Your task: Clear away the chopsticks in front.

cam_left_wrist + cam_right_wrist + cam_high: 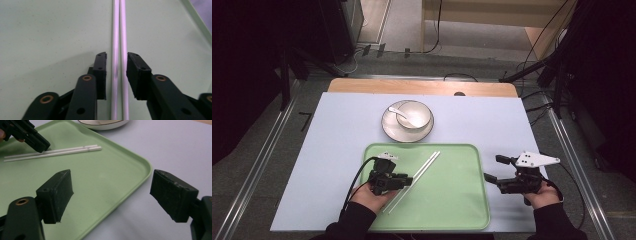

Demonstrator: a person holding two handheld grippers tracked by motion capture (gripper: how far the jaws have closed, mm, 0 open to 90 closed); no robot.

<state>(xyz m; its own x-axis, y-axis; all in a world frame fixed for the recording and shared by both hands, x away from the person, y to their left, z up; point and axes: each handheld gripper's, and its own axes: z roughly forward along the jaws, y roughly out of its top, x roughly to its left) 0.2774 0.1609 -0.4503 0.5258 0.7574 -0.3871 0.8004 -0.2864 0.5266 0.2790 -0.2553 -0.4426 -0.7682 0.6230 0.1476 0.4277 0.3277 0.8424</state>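
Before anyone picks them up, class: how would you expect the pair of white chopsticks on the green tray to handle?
The chopsticks look thin, straight and smooth, so they are probably stiff, light and slippery between hard pads. Their rounded shafts lie loose on the flat green tray, so a nudge may roll or separate them. With the left gripper straddling both, one could slip out if squeezed unevenly.

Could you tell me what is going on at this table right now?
A person holds a gripper in each hand. The left gripper is down on the green tray, its jaws on either side of a pair of white chopsticks lying flat, with small gaps showing, so not clamped. The right gripper waits open over the tray's right edge. Beyond the tray, a bowl with a spoon sits on a plate.
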